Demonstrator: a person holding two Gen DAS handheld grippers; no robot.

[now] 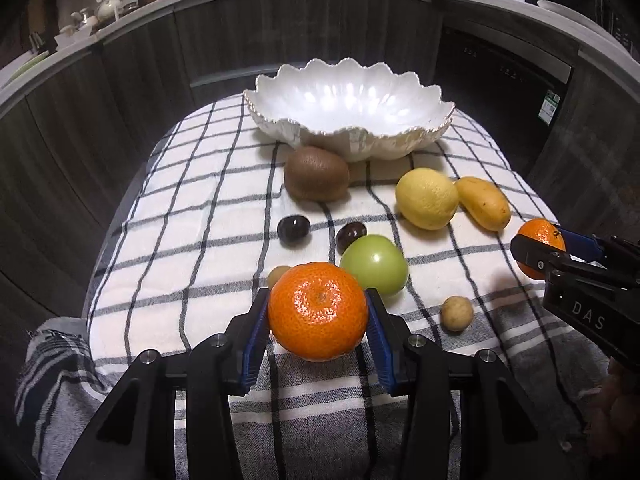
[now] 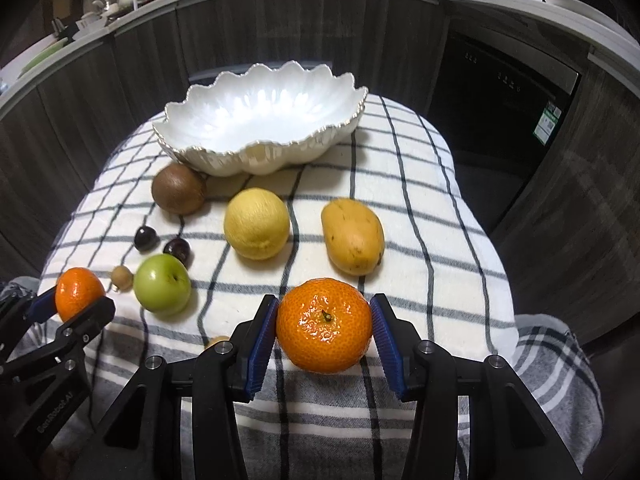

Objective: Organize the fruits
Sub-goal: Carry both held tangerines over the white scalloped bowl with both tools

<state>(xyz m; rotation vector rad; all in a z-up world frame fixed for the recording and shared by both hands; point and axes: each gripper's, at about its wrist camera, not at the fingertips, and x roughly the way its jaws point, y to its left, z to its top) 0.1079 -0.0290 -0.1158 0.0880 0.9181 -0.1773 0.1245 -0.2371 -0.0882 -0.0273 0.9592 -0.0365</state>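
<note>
Pinched between left gripper [image 1: 318, 312] pads: one mandarin [image 1: 318, 310]. Right gripper [image 2: 325, 334] clamped on second mandarin [image 2: 325, 330]. Beyond, open checked cloth [image 2: 432, 208], then empty scalloped bowl [image 2: 200, 98] near far edge.

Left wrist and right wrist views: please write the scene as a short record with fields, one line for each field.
surface: checked cloth
bowl: white scalloped bowl, no fruit inside
left gripper: shut on left mandarin
right gripper: shut on right mandarin
loose on the cloth: kiwi, lemon, mango, green apple, two dark cherries, two small tan fruits
</note>
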